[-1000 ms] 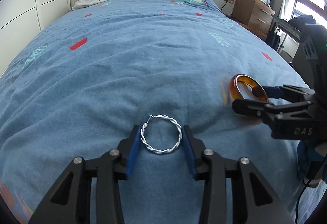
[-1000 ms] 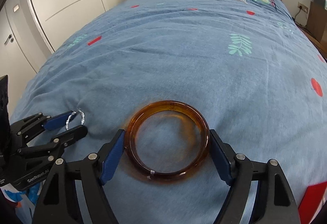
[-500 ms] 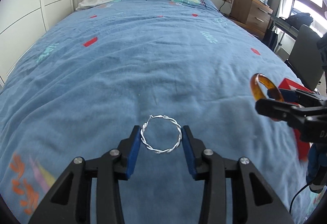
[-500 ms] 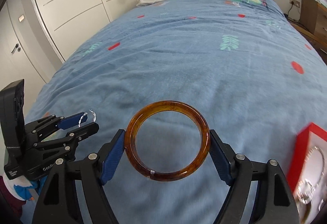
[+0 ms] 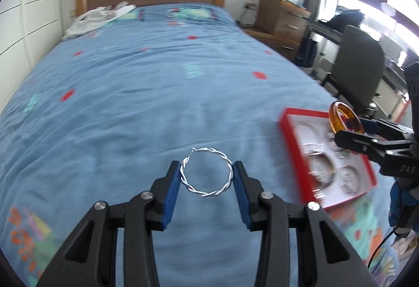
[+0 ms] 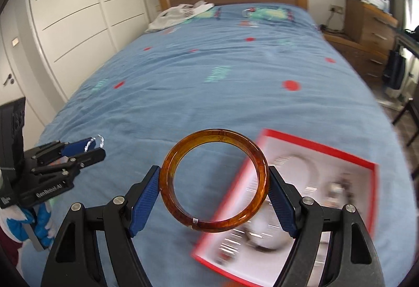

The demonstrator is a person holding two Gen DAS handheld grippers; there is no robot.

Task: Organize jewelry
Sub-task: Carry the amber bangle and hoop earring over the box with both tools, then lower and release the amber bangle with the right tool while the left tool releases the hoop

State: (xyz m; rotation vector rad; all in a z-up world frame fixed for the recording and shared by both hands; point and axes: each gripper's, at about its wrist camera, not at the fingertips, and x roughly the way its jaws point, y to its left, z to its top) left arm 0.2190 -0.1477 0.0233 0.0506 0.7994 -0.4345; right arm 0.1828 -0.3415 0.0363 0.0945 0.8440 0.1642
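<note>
Our left gripper (image 5: pixel 207 177) holds a twisted silver hoop (image 5: pixel 206 172) across its width, pads pressing either side so the ring stays flat and cannot slip. Our right gripper (image 6: pixel 213 195) clamps an amber bangle (image 6: pixel 214 183) the same way, its jaws set much wider for the bigger ring. Both pieces hang clear above the blue bed (image 5: pixel 157 93). To the right lies the red jewelry box (image 6: pixel 314 145), open, with other pieces seated in its white insert; we judge both rings belong there.

Left tool (image 5: pixel 207 178) and right tool (image 6: pixel 214 191) angled downward, pads clamped, side by side.
</note>
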